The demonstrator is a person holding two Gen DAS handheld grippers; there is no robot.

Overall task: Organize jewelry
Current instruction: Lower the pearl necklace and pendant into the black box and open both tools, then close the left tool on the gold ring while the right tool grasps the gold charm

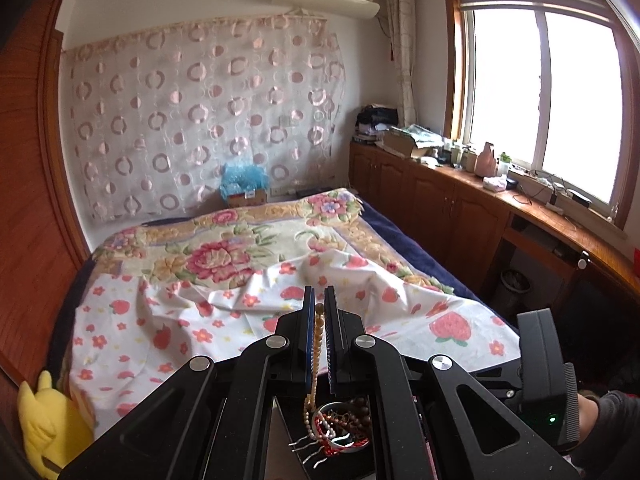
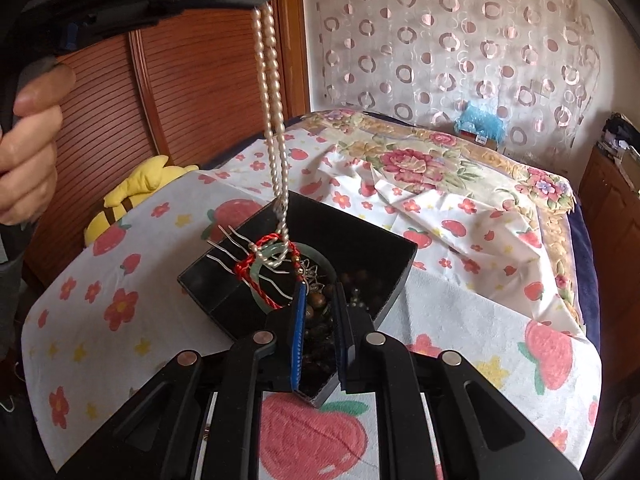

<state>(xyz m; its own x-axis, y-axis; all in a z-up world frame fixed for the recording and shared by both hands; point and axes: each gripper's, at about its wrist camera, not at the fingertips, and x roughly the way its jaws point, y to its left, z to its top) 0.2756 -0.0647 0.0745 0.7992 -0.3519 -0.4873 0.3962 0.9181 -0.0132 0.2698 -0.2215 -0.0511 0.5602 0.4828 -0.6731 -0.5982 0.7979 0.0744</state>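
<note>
My left gripper [image 1: 319, 296] is shut on a pearl necklace [image 1: 317, 336] and holds it high; in the right wrist view the strand [image 2: 272, 112] hangs from that gripper [image 2: 262, 2] down into a black box [image 2: 384, 256]. The strand's lower end is tangled with a jade bangle [image 2: 262, 268], a red cord [image 2: 258, 260] and a silver hair comb [image 2: 228, 248]. Brown wooden beads [image 2: 320, 300] lie in the box. My right gripper [image 2: 320, 292] is inside the box, its jaws a narrow gap apart over the beads, touching the red cord's end.
The box stands on a strawberry-print cloth [image 2: 480, 320] over a table, in front of a bed [image 1: 224, 248]. A yellow plush toy [image 2: 136, 188] lies at the left. A wooden wardrobe [image 2: 180, 80] stands behind, cabinets [image 1: 440, 200] at the right.
</note>
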